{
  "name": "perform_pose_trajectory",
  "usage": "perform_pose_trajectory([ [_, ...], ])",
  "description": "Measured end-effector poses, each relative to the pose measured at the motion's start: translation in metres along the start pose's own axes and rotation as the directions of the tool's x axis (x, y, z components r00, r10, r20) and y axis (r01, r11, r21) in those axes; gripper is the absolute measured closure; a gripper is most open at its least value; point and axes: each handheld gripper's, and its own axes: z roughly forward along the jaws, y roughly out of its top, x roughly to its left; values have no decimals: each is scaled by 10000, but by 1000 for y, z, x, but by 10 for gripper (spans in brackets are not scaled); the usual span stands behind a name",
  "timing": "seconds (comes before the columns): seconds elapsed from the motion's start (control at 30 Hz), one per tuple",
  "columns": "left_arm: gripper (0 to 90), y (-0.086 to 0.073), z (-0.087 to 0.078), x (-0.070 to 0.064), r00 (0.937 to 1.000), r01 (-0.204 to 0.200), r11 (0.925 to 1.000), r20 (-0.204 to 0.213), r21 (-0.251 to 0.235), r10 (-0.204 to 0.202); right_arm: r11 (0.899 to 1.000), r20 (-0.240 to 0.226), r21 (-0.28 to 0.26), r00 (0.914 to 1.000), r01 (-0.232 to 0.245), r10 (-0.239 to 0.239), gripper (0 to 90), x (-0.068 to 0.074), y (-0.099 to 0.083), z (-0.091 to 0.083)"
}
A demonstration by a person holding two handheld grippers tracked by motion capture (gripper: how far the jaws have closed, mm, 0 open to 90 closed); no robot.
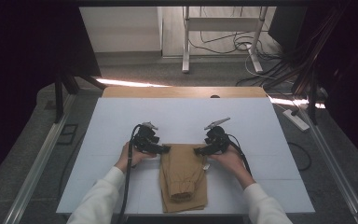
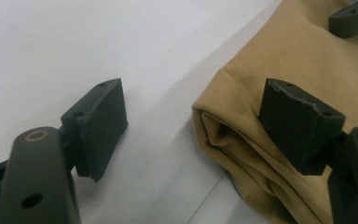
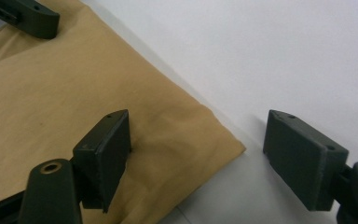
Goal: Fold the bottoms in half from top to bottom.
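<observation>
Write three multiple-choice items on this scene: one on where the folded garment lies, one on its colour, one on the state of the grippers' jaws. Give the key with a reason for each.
1. Where does the folded garment lie on the white table?
A. at the far edge
B. near the person's edge, between the two hands
C. at the table's right edge

2. What colour is it?
A. tan
B. blue
C. red

3. How do the jaws of the left gripper and right gripper stand?
A. both shut on cloth
B. one open, one shut
C. both open, each astride a corner of the garment

Key: B, the high view shows it between the hands; A, tan in every view; C, each gripper view shows a wide gap between the jaws.
</observation>
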Motion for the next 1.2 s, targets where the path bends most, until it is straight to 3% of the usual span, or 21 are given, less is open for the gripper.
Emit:
perform_pose_trajectory([
  [0.07,258,0,0,0,9999,-52,10000,126,-9,52,10000,-66,29,10000,-13,13,252,2,0,0],
  [0.13,337,-1,0,-1,9991,-85,10000,411,-48,87,10000,-155,66,9999,20,-19,267,3,0,0],
  [0.27,536,-1,2,-4,9948,-246,9996,987,130,232,9998,-459,187,9989,5,3,403,5,0,-1],
  [0.4,659,1,1,-11,9946,-579,9979,877,283,553,9993,-856,373,9963,-4,36,619,8,0,-2],
  [0.53,736,2,0,-15,9945,-758,9966,743,313,733,9983,-891,491,9957,317,-272,733,13,2,-2],
  [0.87,773,3,-2,-17,9939,-895,9957,670,253,877,9953,-591,529,9952,809,-778,784,20,4,-4],
  [1.2,783,4,-6,-18,9914,-1173,9930,596,149,1162,9943,-461,375,9941,996,-978,803,22,5,-7],
])
